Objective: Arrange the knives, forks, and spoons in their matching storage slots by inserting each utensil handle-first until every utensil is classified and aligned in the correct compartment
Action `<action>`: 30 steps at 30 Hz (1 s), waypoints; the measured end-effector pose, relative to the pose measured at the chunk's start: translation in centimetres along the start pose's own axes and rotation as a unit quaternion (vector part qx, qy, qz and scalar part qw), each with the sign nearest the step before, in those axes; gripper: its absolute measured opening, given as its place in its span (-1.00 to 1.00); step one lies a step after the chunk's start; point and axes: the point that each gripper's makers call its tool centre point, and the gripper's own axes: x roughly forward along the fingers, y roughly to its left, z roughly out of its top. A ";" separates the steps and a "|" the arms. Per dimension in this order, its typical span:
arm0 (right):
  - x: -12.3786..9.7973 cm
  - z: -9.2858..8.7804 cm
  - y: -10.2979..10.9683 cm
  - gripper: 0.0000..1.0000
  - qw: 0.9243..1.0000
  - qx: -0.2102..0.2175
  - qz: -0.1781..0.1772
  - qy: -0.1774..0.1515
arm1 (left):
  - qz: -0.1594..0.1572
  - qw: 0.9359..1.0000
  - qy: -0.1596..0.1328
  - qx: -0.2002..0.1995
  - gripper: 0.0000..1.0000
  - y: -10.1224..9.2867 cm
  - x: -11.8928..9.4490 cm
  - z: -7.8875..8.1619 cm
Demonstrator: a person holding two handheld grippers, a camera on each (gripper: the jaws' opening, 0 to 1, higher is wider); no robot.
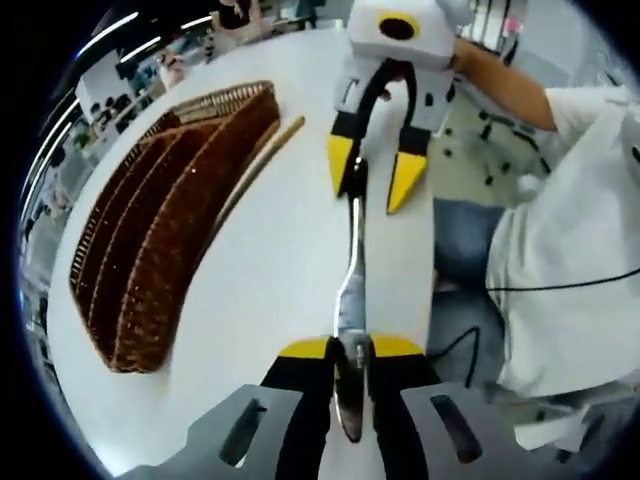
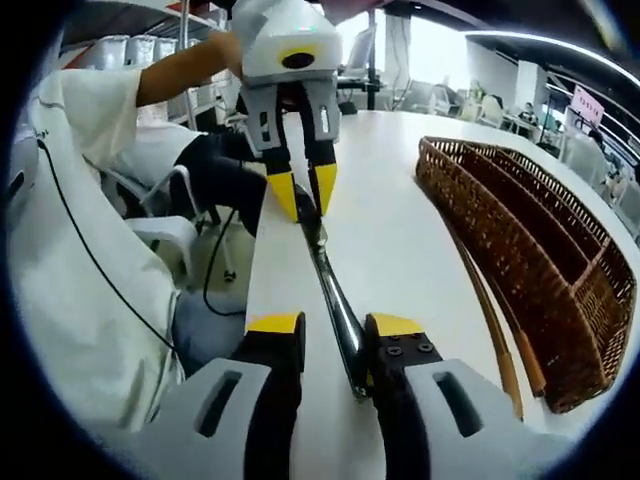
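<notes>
A long metal utensil stretches over the white table between my two grippers; I cannot tell its kind. My left gripper is shut on its wider end. In the right gripper view the left gripper pinches the far end of the utensil. My right gripper is open, with the utensil's near end between its jaws, close to the right one. In the left gripper view the right gripper straddles the thin end with its jaws apart. A brown wicker basket with long slots lies alongside.
Thin wooden sticks lie against the basket's near side, seen also as sticks in the left gripper view. A person in a white shirt sits at the table's edge, next to a chair.
</notes>
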 end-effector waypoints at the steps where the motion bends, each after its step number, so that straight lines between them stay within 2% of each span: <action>1: 0.0 0.0 0.0 -0.50 1.000 0.000 0.001 0.002 | 0.004 1.000 -0.001 0.010 -0.76 -0.1 0.0 0.1; 2: 0.0 0.1 0.1 -0.50 1.000 -0.003 0.005 0.007 | 0.011 1.000 -0.001 0.018 -0.76 0.8 -0.1 0.1; 4: 0.3 0.2 0.5 -0.50 1.000 -0.008 0.018 0.014 | 0.039 0.998 -0.005 0.049 -0.77 1.0 -0.3 0.3; 6: 0.5 0.4 0.4 -0.51 0.999 -0.014 0.026 0.026 | 0.058 0.995 -0.003 0.082 -0.77 0.8 -0.3 0.4; 10: 1.6 1.1 0.2 -0.60 0.998 -0.022 0.037 0.044 | 0.085 0.991 0.003 0.106 -0.77 0.6 -0.4 0.5; 12: 2.2 1.4 0.3 -0.68 0.996 -0.036 0.049 0.066 | 0.101 0.987 0.007 0.124 -0.77 0.4 -0.4 0.6; 15: 2.7 1.8 0.5 -0.82 0.994 -0.042 0.057 0.081 | 0.109 0.984 0.011 0.137 -0.77 0.5 -0.4 0.7; 20: 2.9 1.7 0.5 -0.83 0.992 -0.044 0.055 0.106 | 0.116 0.983 0.009 0.145 -0.77 0.9 -0.4 0.5; 22: 2.9 1.6 0.6 -0.84 0.992 -0.043 0.051 0.107 | 0.117 0.982 0.007 0.148 -0.77 0.9 -0.3 0.6; 25: 3.0 2.0 -0.9 -0.84 0.992 -0.057 0.041 0.102 | 0.119 0.982 0.004 0.145 -0.77 0.9 -0.3 0.6; 30: 3.1 2.4 -2.1 -0.85 0.993 -0.070 0.023 0.097 | 0.120 0.982 0.000 0.147 -0.77 1.0 -0.4 0.6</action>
